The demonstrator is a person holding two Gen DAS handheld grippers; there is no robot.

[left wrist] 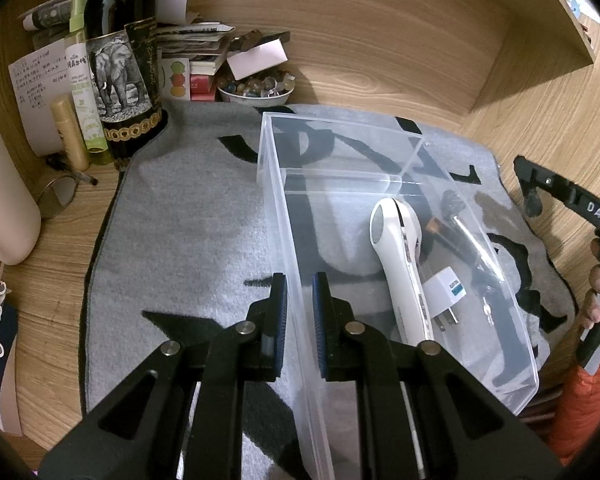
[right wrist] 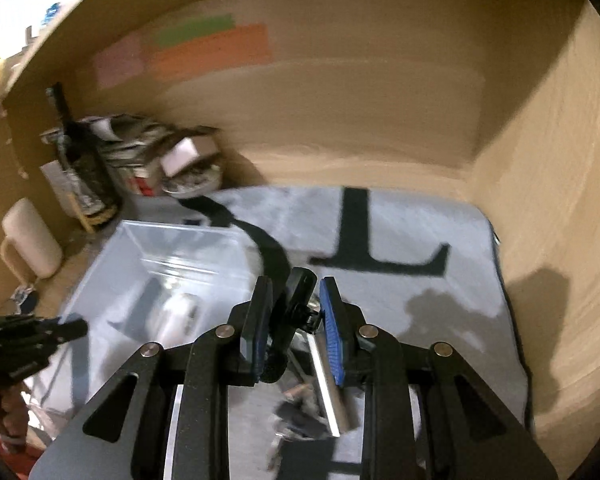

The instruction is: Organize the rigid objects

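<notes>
A clear plastic box (left wrist: 512,312) lies on a grey mat (left wrist: 188,220). Inside it lie a white handheld device (left wrist: 400,264), a white plug adapter (left wrist: 444,292) and a dark makeup brush (left wrist: 460,220). My left gripper (left wrist: 300,304) is shut on the box's near left wall. My right gripper (right wrist: 294,312) is shut on a black clip-like object (right wrist: 292,312) and holds it above the mat, right of the box (right wrist: 140,248). The right wrist view is blurred. The right gripper's frame shows at the right edge of the left wrist view (left wrist: 580,208).
A dark elephant-label bottle (left wrist: 120,60), a green spray bottle (left wrist: 84,92), a bowl of beads (left wrist: 256,88) and stacked papers stand at the back left. A cream jug (left wrist: 0,192) is at far left. Wooden walls close the back and right. More small items lie under my right gripper (right wrist: 308,408).
</notes>
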